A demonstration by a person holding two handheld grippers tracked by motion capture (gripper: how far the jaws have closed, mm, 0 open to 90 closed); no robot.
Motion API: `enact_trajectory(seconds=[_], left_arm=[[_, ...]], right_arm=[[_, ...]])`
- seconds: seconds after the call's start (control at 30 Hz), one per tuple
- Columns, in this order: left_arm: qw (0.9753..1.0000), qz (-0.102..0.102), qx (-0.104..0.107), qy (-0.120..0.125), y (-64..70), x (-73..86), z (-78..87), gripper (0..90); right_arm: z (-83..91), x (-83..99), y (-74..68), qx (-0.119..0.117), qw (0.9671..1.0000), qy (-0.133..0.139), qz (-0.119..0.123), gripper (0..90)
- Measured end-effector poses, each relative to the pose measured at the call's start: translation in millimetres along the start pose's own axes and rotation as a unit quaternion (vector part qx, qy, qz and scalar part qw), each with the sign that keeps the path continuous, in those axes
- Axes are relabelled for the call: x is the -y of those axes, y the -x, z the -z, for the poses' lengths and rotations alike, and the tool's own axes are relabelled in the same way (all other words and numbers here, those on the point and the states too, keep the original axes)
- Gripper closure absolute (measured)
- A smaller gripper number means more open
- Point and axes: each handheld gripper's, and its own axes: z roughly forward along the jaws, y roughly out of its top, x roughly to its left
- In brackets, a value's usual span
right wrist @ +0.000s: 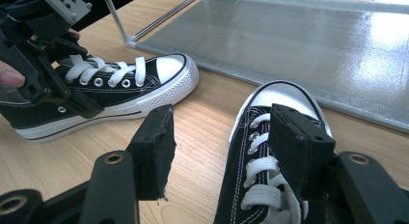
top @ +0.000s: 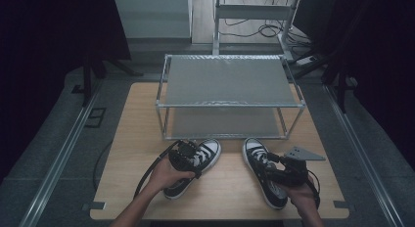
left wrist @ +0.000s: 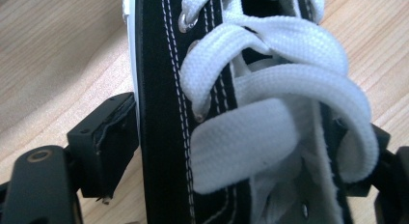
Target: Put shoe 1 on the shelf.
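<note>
Two black canvas sneakers with white laces and toe caps lie on the wooden table [top: 137, 139]. The left shoe [top: 208, 151] points toward the rack; my left gripper [top: 185, 155] sits over its laced middle. In the left gripper view the jaws press both sides of that shoe's upper [left wrist: 159, 113], so my left gripper [left wrist: 241, 137] is shut on it. My right gripper [top: 270, 164] hovers above the right shoe [top: 254, 148]. Seen from the right gripper view, my right gripper [right wrist: 222, 132] stands open, one pad [right wrist: 299, 151] over the right shoe [right wrist: 284, 96] and the other beside it, clear of the canvas.
A two-tier metal rack [top: 230, 105] with grey shelves stands at the back of the table, its lower shelf [right wrist: 299, 45] just beyond the toes. The left shoe [right wrist: 120, 84] and left gripper [right wrist: 38, 64] lie close to my right gripper. Bare wood lies between the shoes.
</note>
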Motion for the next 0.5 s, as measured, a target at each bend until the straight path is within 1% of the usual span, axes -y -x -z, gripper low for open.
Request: enact_trajectory(seconds=[0.07,0.1,0.13,0.17,0.2,0.23,0.27,0.3,0.33,0.37,0.4,0.5], left_arm=[[1.0,-0.001,0.004,0.0,-0.6,0.2,0.4,17.7],[1.0,-0.006,0.007,0.001,-1.1,0.4,1.5,17.9],[0.9997,-0.008,0.02,0.011,-1.6,0.6,4.8,17.9],[0.9997,-0.008,0.02,0.011,-1.6,0.6,4.8,18.0],[0.9994,-0.01,0.027,0.017,-2.2,0.6,7.3,18.0],[0.9986,-0.011,0.043,0.028,-2.6,1.1,13.1,18.1],[0.9983,-0.014,0.047,0.03,-2.6,1.2,16.3,18.2],[0.9983,-0.014,0.047,0.03,-2.6,1.2,16.3,18.2],[0.9981,-0.024,0.044,0.036,-0.3,0.6,23.5,18.1],[0.998,-0.028,0.042,0.038,0.9,0.0,27.1,18.2],[0.998,-0.028,0.042,0.038,0.9,0.0,27.1,18.1],[0.9973,-0.033,0.043,0.049,3.2,-3.2,37.6,18.1]], right_arm=[[0.9,-0.1,1.4,0.001,1.0,0.0,-0.001,42.6],[1.1,0.0,1.9,0.002,1.0,0.001,-0.003,42.7],[1.3,0.1,2.6,0.003,1.0,0.002,-0.004,42.6],[2.0,0.0,3.4,0.003,1.0,0.001,-0.006,42.7],[2.0,0.0,3.4,0.003,1.0,0.001,-0.006,42.7],[2.7,0.2,4.9,0.006,0.9999,0.003,-0.007,42.7],[3.3,0.2,5.6,0.007,0.9999,0.004,-0.008,42.8],[3.8,0.2,6.0,0.007,0.9999,0.004,-0.009,42.8],[4.1,0.2,6.4,0.008,0.9999,0.004,-0.009,42.8],[4.2,0.3,6.6,0.009,0.9999,0.006,-0.01,42.8],[4.2,0.3,6.6,0.009,0.9999,0.006,-0.01,42.8],[4.9,0.3,7.2,0.011,0.9998,0.008,-0.012,42.8]])
